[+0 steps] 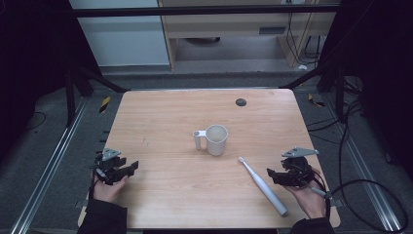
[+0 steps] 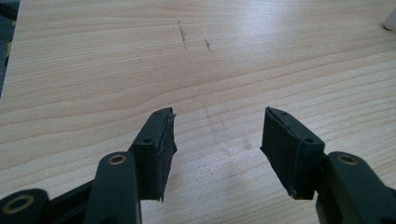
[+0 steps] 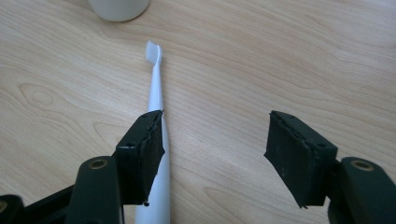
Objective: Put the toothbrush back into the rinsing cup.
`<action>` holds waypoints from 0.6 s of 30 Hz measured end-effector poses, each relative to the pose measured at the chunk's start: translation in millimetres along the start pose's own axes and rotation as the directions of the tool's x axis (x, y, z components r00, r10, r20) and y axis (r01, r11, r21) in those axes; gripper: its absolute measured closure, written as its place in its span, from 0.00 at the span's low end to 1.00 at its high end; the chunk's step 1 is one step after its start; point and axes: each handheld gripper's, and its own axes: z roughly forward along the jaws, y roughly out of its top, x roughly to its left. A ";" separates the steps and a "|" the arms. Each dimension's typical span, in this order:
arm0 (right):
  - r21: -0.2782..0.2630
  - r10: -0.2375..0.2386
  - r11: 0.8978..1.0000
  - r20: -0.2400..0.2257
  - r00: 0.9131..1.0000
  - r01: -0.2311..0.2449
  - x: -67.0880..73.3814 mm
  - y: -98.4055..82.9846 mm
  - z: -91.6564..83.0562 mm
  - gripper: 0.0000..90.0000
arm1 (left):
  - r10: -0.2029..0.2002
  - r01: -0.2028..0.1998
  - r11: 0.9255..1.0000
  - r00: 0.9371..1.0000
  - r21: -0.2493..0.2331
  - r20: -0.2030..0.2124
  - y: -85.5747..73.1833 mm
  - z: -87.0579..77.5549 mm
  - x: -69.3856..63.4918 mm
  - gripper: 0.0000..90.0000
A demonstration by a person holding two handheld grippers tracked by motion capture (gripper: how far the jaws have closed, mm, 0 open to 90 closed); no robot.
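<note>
The toothbrush [image 1: 261,186] lies flat on the bench [image 1: 160,122], at five o'clock from the mug [image 1: 216,139], bristles toward it. The right gripper [image 3: 212,149] hovers partly open beside the handle, empty; the left gripper [image 2: 217,149] rests wide, empty. Judged the approach step: next, centre over the handle and close.

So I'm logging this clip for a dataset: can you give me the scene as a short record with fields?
surface: wooden table
toothbrush: white, lying flat, bristle end toward the cup
cup: white, upright, with a handle, near the table's middle
right tool: jaws apart, toothbrush passing under one jaw, not gripped
left tool: jaws apart, over bare wood, holding nothing
</note>
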 end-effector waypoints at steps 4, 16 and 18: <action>0.026 -0.013 1.000 -0.010 1.000 0.013 5.1 2.8 2.4 0.42 | 0.011 -0.011 1.000 1.000 0.005 -0.001 0.5 0.0 -1.8 0.48; 0.082 -0.038 0.996 -0.036 0.999 0.041 19.6 11.4 5.7 0.45 | 0.029 -0.029 1.000 1.000 0.012 -0.001 1.2 1.4 -5.6 0.48; 0.092 -0.043 0.995 -0.047 0.998 0.047 22.4 12.7 6.8 0.45 | 0.029 -0.029 0.999 1.000 0.012 0.000 1.2 1.7 -6.1 0.47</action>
